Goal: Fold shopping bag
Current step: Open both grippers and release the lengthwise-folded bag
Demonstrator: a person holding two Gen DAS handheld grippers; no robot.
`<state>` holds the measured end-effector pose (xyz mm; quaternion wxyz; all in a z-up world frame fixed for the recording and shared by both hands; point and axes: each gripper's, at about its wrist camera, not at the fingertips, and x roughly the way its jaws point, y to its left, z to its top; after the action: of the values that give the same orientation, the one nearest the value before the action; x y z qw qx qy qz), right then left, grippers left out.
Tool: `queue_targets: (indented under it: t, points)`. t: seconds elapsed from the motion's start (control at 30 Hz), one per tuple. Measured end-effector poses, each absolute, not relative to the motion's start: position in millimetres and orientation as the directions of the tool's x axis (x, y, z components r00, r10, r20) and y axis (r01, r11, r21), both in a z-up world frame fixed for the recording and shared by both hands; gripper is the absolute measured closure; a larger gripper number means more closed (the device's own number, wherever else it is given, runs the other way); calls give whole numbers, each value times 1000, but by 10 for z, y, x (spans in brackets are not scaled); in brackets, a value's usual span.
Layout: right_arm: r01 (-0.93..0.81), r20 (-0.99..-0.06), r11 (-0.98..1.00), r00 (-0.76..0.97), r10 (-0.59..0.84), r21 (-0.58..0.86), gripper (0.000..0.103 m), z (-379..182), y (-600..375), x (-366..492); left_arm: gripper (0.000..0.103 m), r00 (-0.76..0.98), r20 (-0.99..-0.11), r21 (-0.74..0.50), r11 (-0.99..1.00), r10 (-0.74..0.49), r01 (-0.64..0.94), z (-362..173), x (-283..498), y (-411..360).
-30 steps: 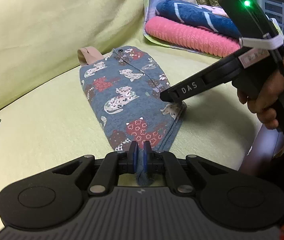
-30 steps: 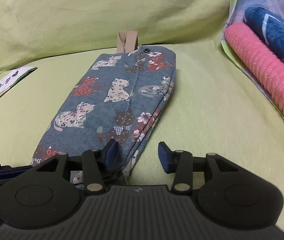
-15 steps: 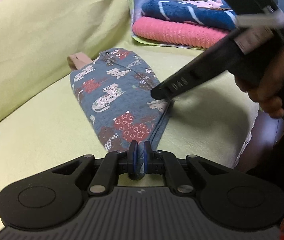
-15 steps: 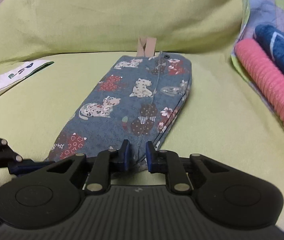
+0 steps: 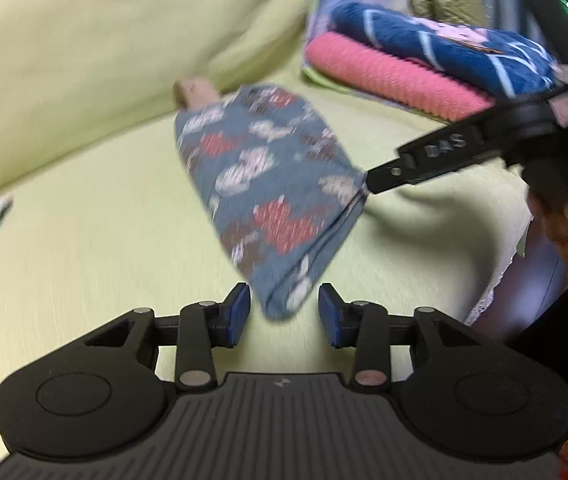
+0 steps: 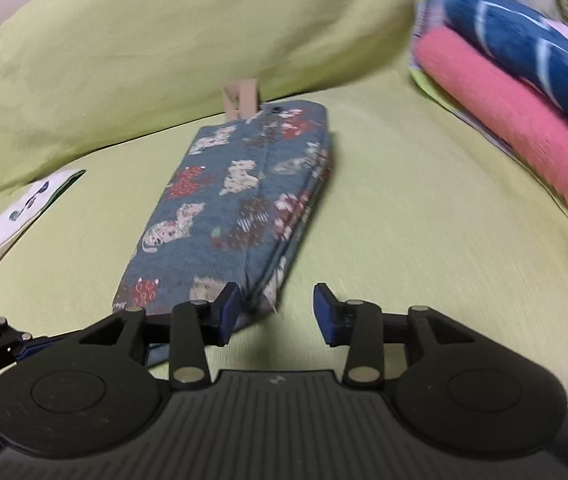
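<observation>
The green couch [image 6: 423,208] fills pretty much both views, seat cushion out front and the big back cushion [image 6: 164,40] behind it. Off to my right there's a stack of folded stuff on the seat: a pink towel [image 6: 523,120] on the bottom and a navy one with pale stripes [image 6: 523,44] lying on top of it. On the far left edge a white cloth with a green border [image 6: 8,224] lies flat on the seat.

The shopping bag [image 6: 240,200] – blue fabric with a cat print – is folded into a long narrow strip lying flat on the seat, far end up against the back cushion with a tan handle loop [image 6: 242,98] poking out there. The near end points back at me.

My left gripper [image 5: 284,312] has its jaws spread wide, and the bag's near corner sits right in the gap, not pinched – the blue pads [image 5: 240,312] are clear of it on both sides. My right gripper [image 6: 276,312] is spread wide too; its left pad overlaps the bag's near right corner in the picture, but I can't tell if it's actually touching. In the left wrist view the right gripper's tip sits at the bag's right edge. It's all a bit blurry.
</observation>
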<state>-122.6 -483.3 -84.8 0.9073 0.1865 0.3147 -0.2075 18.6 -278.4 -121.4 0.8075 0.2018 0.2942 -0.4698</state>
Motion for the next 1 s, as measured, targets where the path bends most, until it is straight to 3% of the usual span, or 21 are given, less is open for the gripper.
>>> queue_targets:
  t: [0.17, 0.23, 0.6, 0.73, 1.0]
  points:
    - [530, -670, 829, 683, -291, 181, 41, -883, -4686, -1301, 52, 384, -702, -3, 541, -600, 841, -1250, 223, -2686]
    - [536, -668, 828, 678, -307, 163, 40, -876, -4632, -1317, 45, 398, -701, -7, 563, -592, 826, -1244, 222, -2639]
    - [559, -678, 823, 644, -354, 101, 36, -752, -4417, -1441, 44, 407, -669, -30, 570, -622, 821, -1097, 108, -2510]
    - [542, -613, 833, 696, -374, 108, 22, -620, -4380, -1503, 44, 406, -669, -34, 572, -622, 819, -1101, 111, -2479]
    - [480, -574, 871, 745, -340, 107, 25, -661, -4342, -1472, 44, 428, -667, 12, 565, -610, 825, -1183, 186, -2439]
